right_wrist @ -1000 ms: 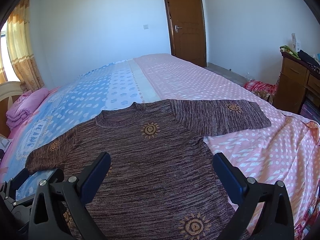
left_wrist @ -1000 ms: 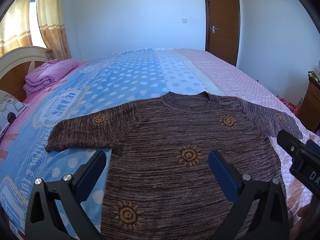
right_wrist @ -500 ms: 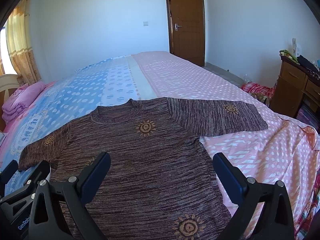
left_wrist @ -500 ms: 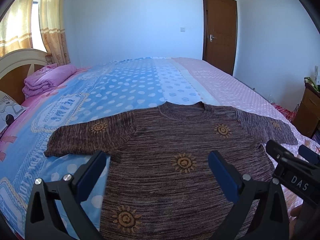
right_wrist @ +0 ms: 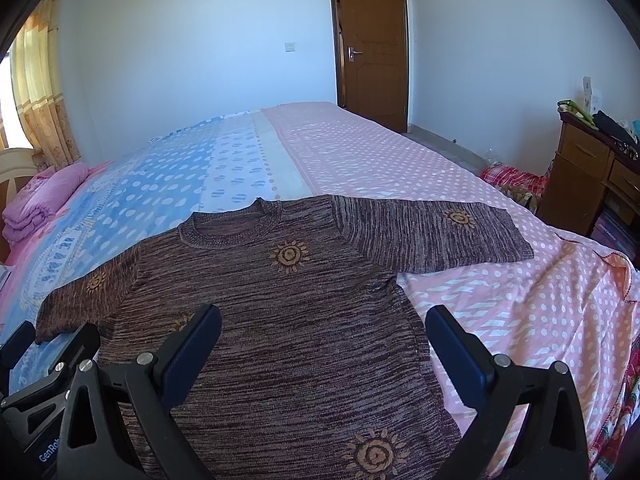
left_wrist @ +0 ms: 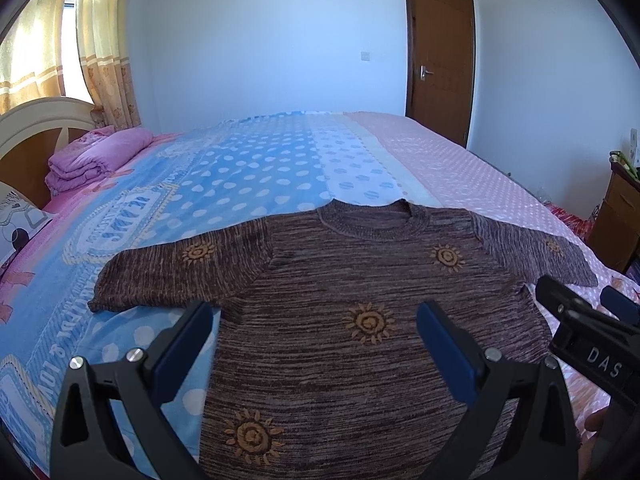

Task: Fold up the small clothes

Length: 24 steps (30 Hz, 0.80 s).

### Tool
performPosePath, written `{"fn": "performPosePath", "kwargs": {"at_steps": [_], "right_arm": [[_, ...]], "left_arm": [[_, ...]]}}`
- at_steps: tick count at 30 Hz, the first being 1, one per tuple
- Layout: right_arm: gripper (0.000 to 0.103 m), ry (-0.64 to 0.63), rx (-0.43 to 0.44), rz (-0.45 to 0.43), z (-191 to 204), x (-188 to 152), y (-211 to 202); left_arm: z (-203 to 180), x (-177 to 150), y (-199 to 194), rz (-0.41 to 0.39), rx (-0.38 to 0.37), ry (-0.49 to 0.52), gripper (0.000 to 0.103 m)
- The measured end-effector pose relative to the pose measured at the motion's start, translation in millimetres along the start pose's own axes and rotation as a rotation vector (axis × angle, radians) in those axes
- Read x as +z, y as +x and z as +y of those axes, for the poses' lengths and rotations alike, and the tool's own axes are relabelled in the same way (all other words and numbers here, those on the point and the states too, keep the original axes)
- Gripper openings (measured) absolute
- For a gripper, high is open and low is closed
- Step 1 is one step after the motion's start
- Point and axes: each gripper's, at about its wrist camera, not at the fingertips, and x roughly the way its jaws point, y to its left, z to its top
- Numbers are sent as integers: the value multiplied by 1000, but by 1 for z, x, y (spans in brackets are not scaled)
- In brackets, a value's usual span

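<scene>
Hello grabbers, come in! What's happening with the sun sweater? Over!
Left gripper open, empty, above sweater. Right gripper open, empty. Sweater flat on bed, sleeves out, unfolded. Nothing on it.

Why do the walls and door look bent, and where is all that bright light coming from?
Left wrist view: fisheye lens bows the door, dark corners; daylight glares through the curtains, washing out that corner. Right wrist view: same bending; sweater evenly lit and sharp, no strong shadows.
</scene>
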Motion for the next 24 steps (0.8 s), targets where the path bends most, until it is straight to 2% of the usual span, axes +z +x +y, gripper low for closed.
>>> {"fn": "performPosePath", "kwargs": {"at_steps": [24], "right_arm": [[102,-12,-21,7,-1,-1,11]], "left_arm": [[1,-5,12,28,12,-8,103]]}}
